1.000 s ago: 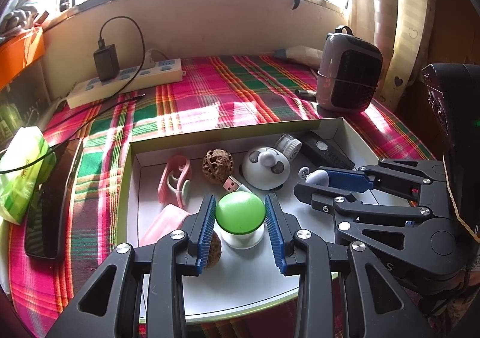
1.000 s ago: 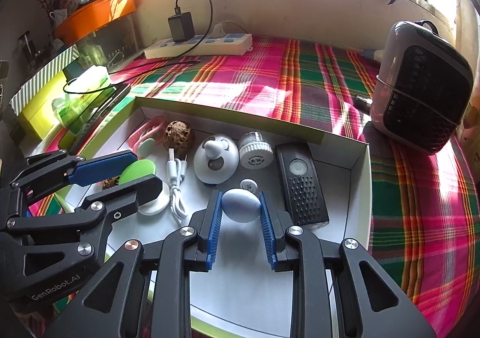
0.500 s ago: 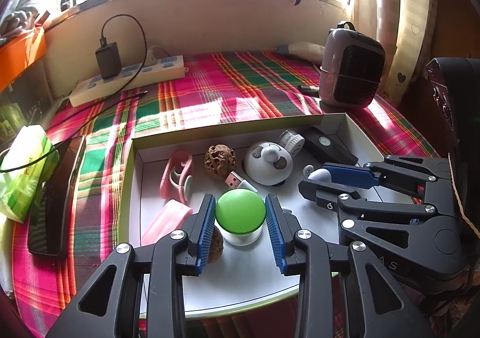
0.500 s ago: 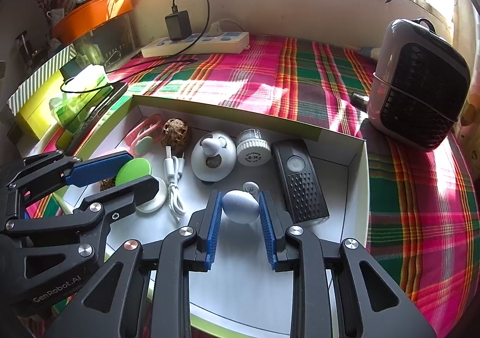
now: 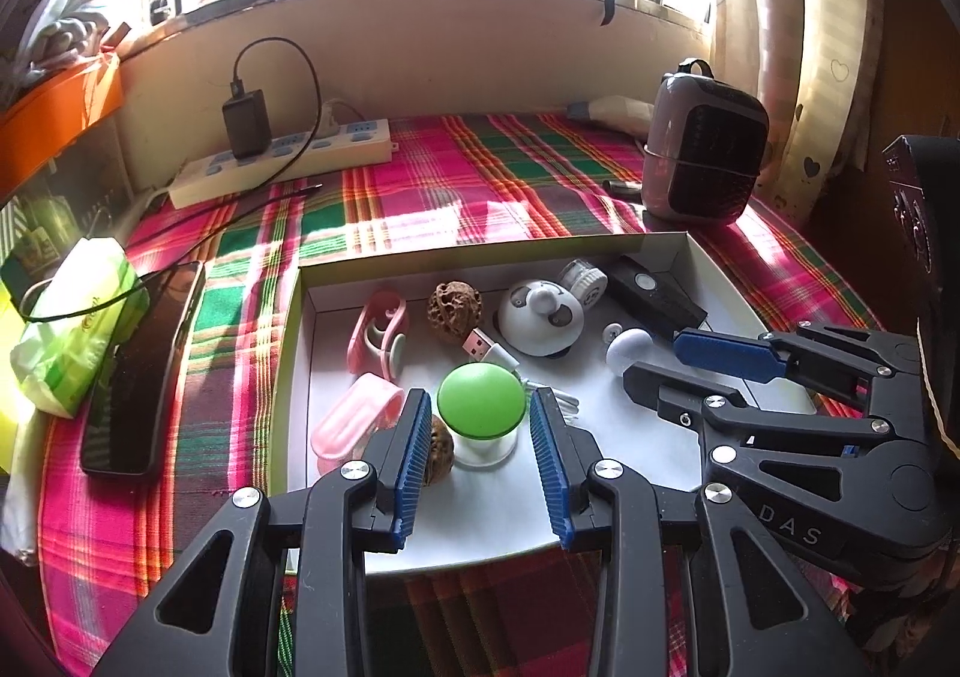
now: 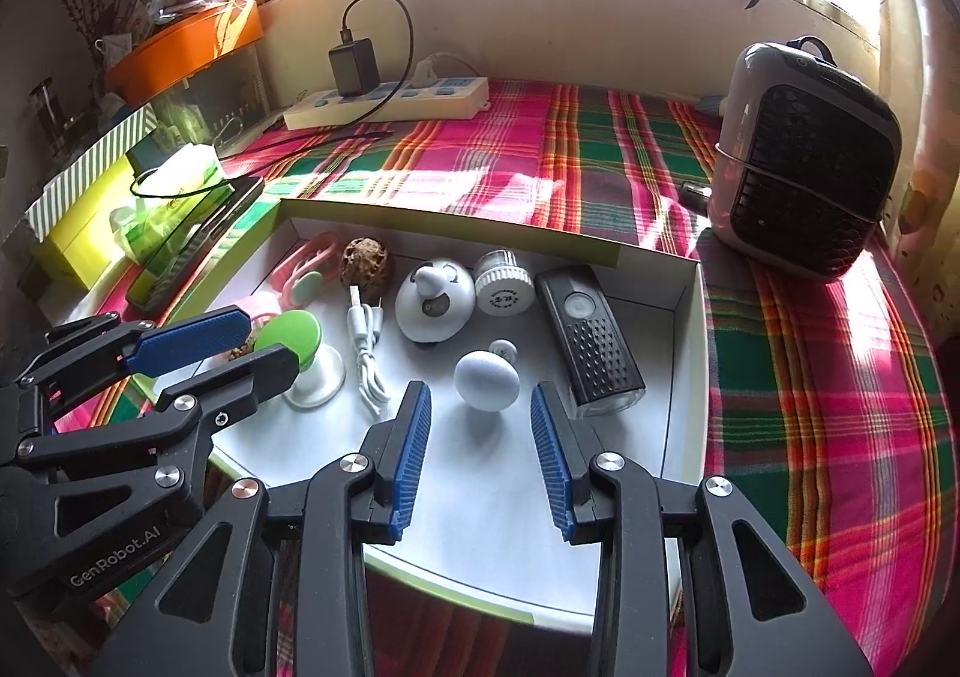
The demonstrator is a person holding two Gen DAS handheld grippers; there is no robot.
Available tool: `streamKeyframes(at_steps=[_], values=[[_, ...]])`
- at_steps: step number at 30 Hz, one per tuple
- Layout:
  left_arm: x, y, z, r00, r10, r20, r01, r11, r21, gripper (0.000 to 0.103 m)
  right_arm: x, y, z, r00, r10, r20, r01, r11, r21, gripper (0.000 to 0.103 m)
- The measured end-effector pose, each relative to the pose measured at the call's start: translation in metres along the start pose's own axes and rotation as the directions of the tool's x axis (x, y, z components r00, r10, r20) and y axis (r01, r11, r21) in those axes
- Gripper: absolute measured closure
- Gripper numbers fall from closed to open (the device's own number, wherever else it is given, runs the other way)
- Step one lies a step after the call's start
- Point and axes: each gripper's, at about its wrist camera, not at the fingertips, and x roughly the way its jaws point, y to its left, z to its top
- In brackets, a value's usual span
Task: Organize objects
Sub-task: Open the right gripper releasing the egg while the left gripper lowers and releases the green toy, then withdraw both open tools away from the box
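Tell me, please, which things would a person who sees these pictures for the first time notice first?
Probably the bright pink and green checked tablecloth, and the shallow white cardboard box of small items lying on it. Inside the box, a green-capped white knob sits between the open fingers of the left gripper, and a white egg-shaped object just ahead of the open right gripper.
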Motion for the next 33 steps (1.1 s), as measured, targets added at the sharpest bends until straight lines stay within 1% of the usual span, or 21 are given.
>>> streamKeyframes(at_steps=[8,15,20,22,23,25,28,31,33], values=[[-0.02,-0.007,-0.009,1.0,0.026,0.016,-0.026,1.0,-0.008,0.071,-0.024,0.003,-0.013,1.0,-0.001,0.031,0.0,1.0,0.025,0.067],[-0.037,-0.012,-0.026,0.999,0.046,0.017,-0.046,0.999,-0.021,0.071,-0.046,0.012,-0.029,0.998,-0.001,0.056,0.0,1.0,0.026,0.067],[-0.044,-0.014,-0.041,0.997,0.074,-0.004,-0.074,0.996,-0.044,0.071,-0.054,0.019,-0.045,0.999,-0.015,0.033,0.014,1.0,0.026,0.065],[-0.045,-0.014,-0.048,0.996,0.091,-0.013,-0.091,0.995,-0.05,0.071,-0.054,0.021,-0.053,1.0,-0.024,0.018,0.024,0.999,0.026,0.058],[-0.045,-0.015,-0.052,0.995,0.096,-0.02,-0.097,0.994,-0.055,0.071,-0.055,0.022,-0.057,1.0,-0.027,0.015,0.027,0.999,0.025,0.057],[-0.044,-0.016,-0.06,0.994,0.097,-0.042,-0.099,0.993,-0.063,0.071,-0.054,0.023,-0.065,0.999,-0.034,0.001,0.034,0.999,0.026,0.057],[-0.039,-0.019,-0.072,0.99,0.118,-0.08,-0.123,0.99,-0.064,0.071,-0.052,0.022,-0.075,0.998,-0.05,-0.024,0.05,0.998,0.032,0.057],[-0.036,-0.022,-0.081,0.989,0.107,-0.103,-0.115,0.991,-0.071,0.071,-0.05,0.02,-0.084,0.997,-0.068,-0.044,0.07,0.996,0.046,0.057],[-0.037,-0.026,-0.084,0.988,0.121,-0.092,-0.127,0.99,-0.062,0.071,-0.049,0.019,-0.088,0.996,-0.072,-0.053,0.075,0.996,0.053,0.056]])
